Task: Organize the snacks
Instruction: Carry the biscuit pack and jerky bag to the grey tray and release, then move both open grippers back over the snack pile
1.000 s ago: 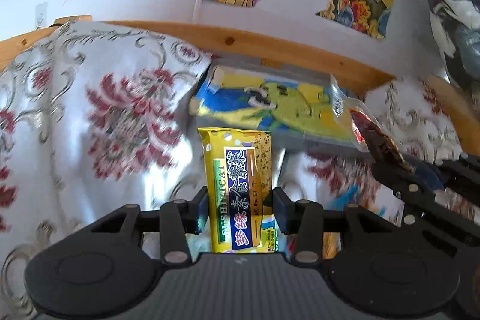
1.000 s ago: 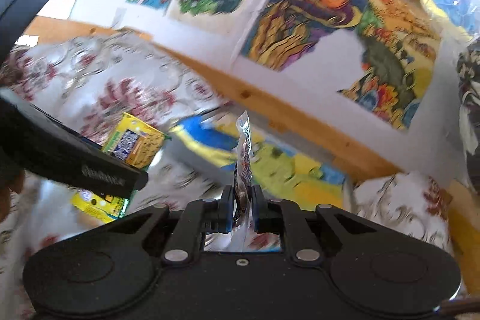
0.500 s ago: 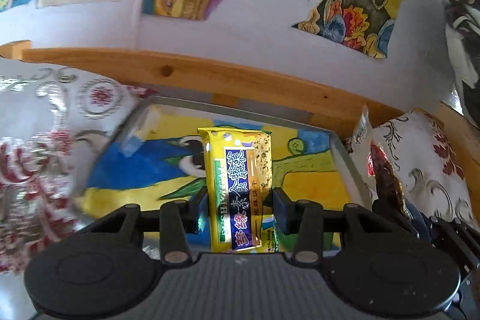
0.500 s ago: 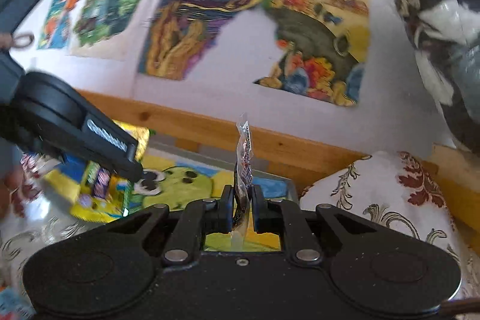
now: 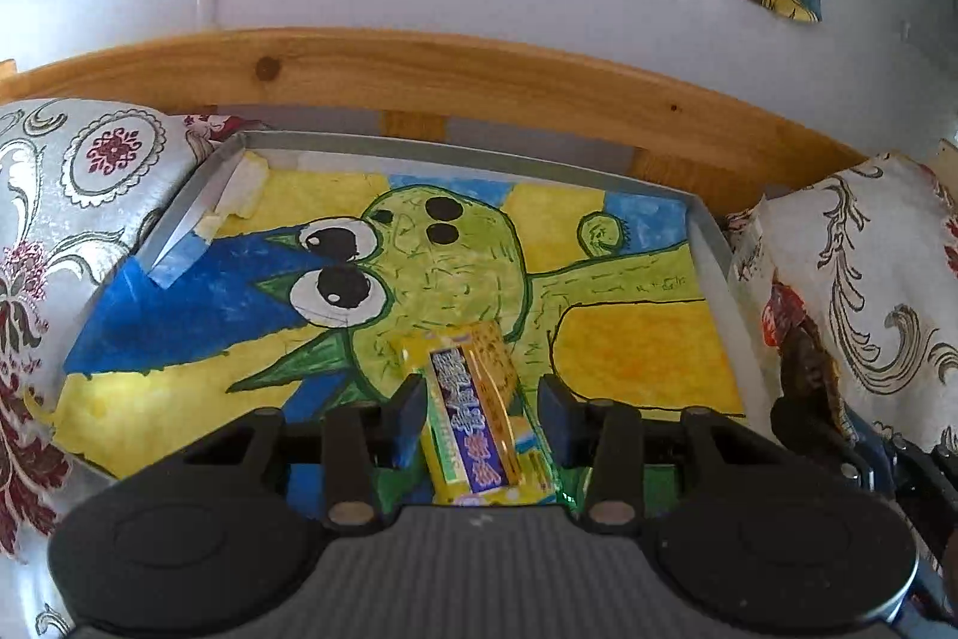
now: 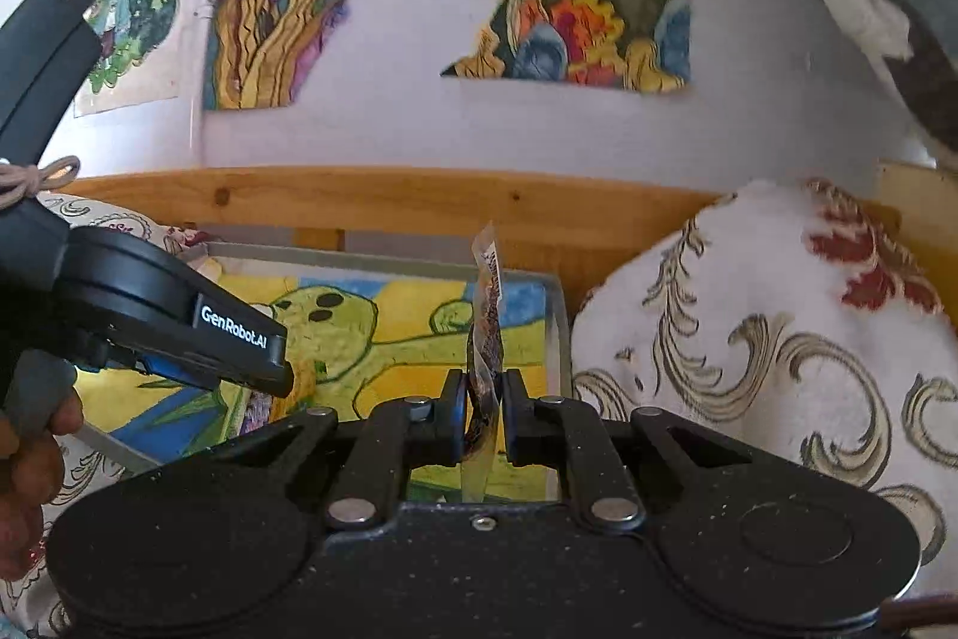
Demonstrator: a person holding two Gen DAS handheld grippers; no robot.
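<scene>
Hovering over the painted tray [image 5: 709,244], your left gripper [image 5: 482,414] stands spread, the yellow snack bar [image 5: 473,423] loose between its fingers, while your right gripper [image 6: 484,414] pinches a clear snack packet [image 6: 486,333] upright for placing.

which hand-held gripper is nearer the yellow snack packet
Left. The left hand-held gripper straddles the yellow snack packet; the right hand-held gripper sits off to its right, clamping another packet.

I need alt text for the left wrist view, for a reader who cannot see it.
The left gripper stands open around a yellow snack packet lying in a grey tray lined with a green cartoon drawing. Floral cloth surrounds the tray, below a wooden rail.
</scene>
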